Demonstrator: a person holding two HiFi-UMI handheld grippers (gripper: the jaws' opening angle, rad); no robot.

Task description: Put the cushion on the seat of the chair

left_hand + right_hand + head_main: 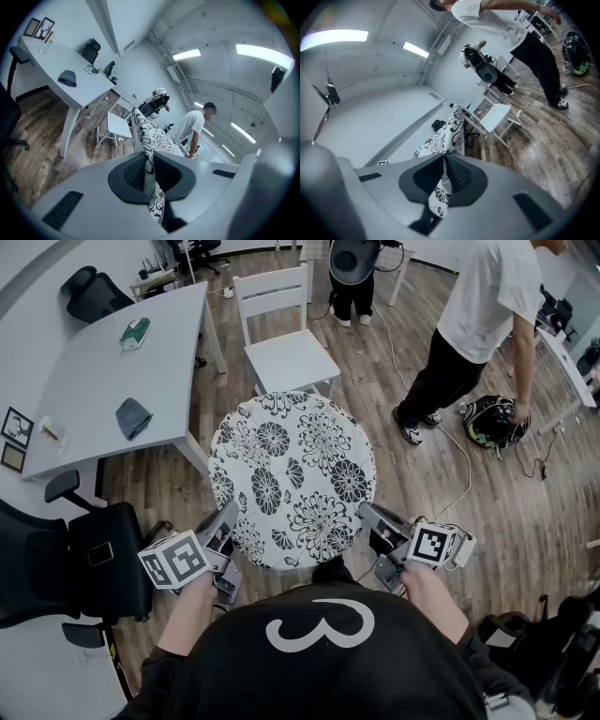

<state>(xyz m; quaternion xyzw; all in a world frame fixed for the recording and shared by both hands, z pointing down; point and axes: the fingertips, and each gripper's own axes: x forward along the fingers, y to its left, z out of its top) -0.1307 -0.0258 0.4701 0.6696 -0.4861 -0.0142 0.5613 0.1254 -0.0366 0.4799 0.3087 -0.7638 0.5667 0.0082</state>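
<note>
A round white cushion [292, 476] with a black flower print hangs flat in the air in front of me, held by both grippers at its near edge. My left gripper [225, 517] is shut on the cushion's near left rim [149, 168]. On the near right rim [443, 183] my right gripper [367, 514] is shut too. The white wooden chair [286, 351] stands just beyond the cushion, its seat bare and its back turned away from me. It also shows small in the left gripper view as the chair [117, 125] and in the right gripper view as the chair [496, 117].
A white desk [122, 381] with a grey cloth [133, 416] stands at the left, a black office chair [84, 559] beside me. A person in a white shirt [478, 324] bends over a helmet [492, 420] at the right, with cables on the wooden floor.
</note>
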